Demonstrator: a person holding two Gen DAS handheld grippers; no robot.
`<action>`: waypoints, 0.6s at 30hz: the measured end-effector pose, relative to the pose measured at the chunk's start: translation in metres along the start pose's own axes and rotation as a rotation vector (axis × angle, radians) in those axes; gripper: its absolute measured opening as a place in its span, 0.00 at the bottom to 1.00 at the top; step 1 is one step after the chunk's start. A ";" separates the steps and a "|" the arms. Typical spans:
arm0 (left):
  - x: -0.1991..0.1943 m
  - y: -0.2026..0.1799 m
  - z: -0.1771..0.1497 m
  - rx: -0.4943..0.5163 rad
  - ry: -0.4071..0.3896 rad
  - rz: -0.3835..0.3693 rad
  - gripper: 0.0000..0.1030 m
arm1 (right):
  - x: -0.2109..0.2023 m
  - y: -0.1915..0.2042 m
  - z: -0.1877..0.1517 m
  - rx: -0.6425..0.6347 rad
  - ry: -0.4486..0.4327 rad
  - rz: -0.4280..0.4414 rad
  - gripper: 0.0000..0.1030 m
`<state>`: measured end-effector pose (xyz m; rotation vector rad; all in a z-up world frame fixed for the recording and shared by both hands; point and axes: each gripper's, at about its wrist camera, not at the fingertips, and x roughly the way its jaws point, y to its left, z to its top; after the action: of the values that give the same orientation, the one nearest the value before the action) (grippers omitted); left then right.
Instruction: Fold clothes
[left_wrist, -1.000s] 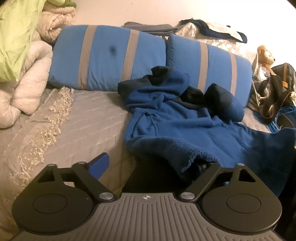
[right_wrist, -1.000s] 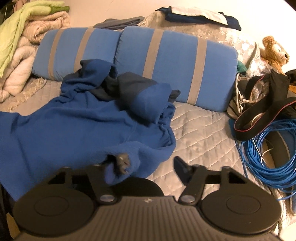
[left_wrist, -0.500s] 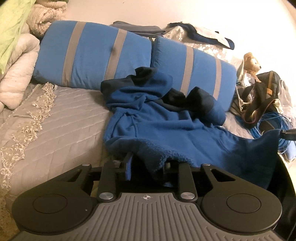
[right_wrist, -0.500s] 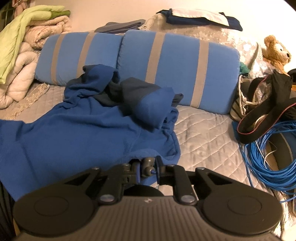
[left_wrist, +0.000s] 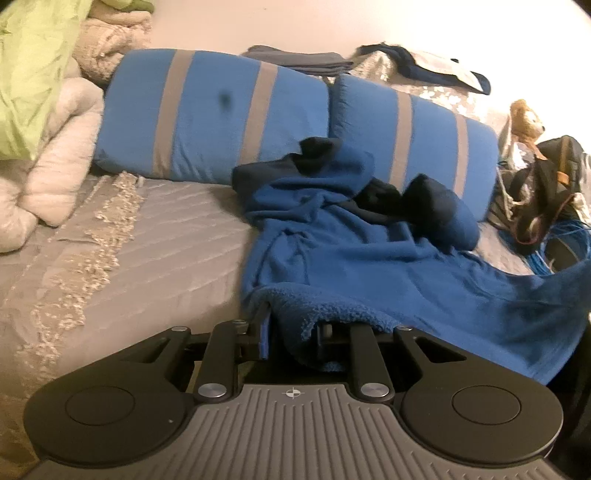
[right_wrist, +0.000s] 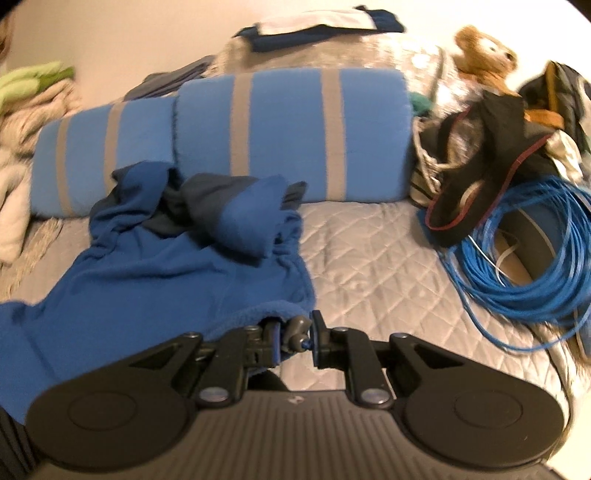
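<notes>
A blue fleece jacket (left_wrist: 369, 254) with dark navy lining lies crumpled on the grey quilted bed (left_wrist: 155, 240), its hood and sleeves bunched against the pillows. My left gripper (left_wrist: 291, 332) is shut on the jacket's near left hem. In the right wrist view the jacket (right_wrist: 166, 266) spreads left, and my right gripper (right_wrist: 295, 332) is shut on its near right hem corner, with a grey zipper pull between the fingers. The hem stretches between both grippers.
Two blue pillows with grey stripes (left_wrist: 221, 114) (right_wrist: 291, 133) line the back. Cream and green blankets (left_wrist: 40, 122) pile at the left. A coil of blue cable (right_wrist: 524, 254), a black bag (right_wrist: 487, 155) and a teddy bear (right_wrist: 484, 55) crowd the right edge.
Both grippers went from open to shut on the jacket's near hem. Both views have shifted since half a second ago; the hem stays pinched.
</notes>
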<state>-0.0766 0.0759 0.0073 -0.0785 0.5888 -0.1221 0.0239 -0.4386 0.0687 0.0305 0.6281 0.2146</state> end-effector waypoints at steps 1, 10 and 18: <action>-0.001 0.002 0.002 -0.001 0.000 0.010 0.21 | -0.001 -0.004 0.000 0.017 -0.004 -0.006 0.15; -0.012 0.005 0.024 0.076 0.048 0.135 0.19 | -0.013 -0.025 -0.001 0.108 0.023 -0.008 0.15; 0.008 0.011 0.007 0.052 0.113 0.160 0.22 | -0.003 -0.026 -0.011 0.129 0.091 0.000 0.15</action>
<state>-0.0650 0.0859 0.0080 0.0260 0.7015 0.0135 0.0202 -0.4647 0.0589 0.1457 0.7323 0.1755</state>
